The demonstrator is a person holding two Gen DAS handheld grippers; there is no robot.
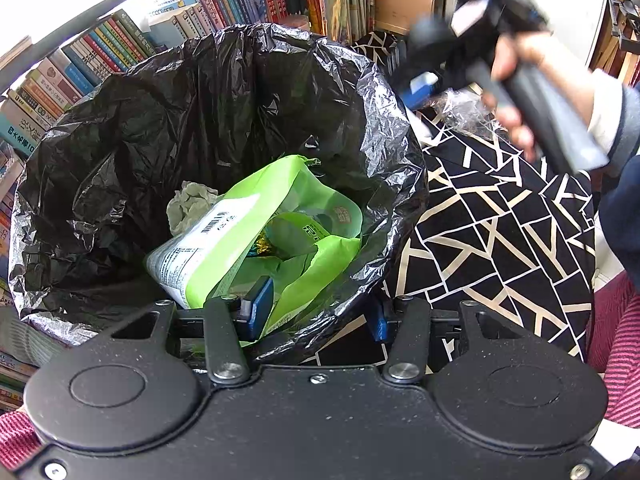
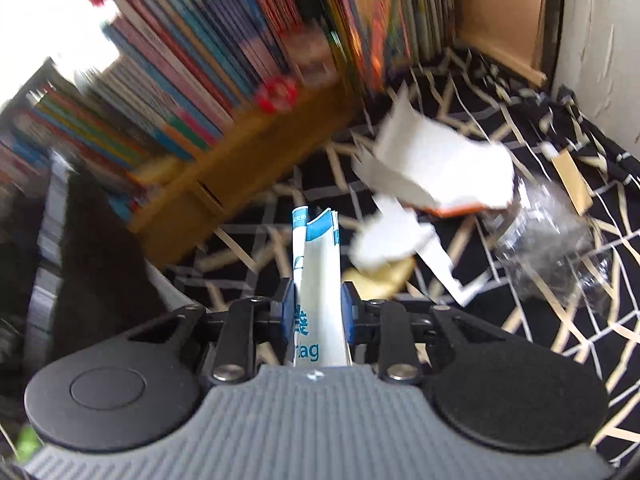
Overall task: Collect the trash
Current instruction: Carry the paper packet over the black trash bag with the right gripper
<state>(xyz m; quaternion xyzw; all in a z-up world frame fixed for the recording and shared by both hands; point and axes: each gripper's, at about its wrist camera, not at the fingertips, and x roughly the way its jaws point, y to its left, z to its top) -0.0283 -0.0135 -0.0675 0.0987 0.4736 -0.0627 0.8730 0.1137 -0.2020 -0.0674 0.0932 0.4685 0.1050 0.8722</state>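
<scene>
Black-and-cream patterned cloth (image 2: 520, 320) covers the surface; books (image 2: 192, 80) packed on a wooden shelf (image 2: 240, 160) behind it, cardboard panel (image 2: 500, 8) in the far corner. Right view is motion-blurred.

Bin (image 1: 224, 92) with black liner sits at the cloth's left edge, against the books. Already in it: green packet (image 1: 256, 232) with barcode label, crumpled tissue (image 1: 188, 204) beside it, some foil scrap (too small to tell).

Loose trash on the cloth, right view: white carton (image 2: 440, 164) with orange edge, clear plastic bottle (image 2: 548, 240) lying just right of it, white paper scraps (image 2: 392, 240) in front, something yellowish under them, small brown card (image 2: 572, 184) further right. Nothing between these and the bin.

Left gripper (image 1: 316, 312): nearly closed, jaws straddling the bin's near rim, liner and rim pinched between the blue pads; left pad is inside, touching the green packet.

Right gripper (image 2: 318, 312): jaws narrow, clamped on a folded white-and-blue wrapper (image 2: 320, 272) standing up between the pads, clear of the cloth. Left view shows a hand (image 1: 516, 92) on its handle, up right of the bin, above a clear film (image 1: 468, 112) on the cloth.
</scene>
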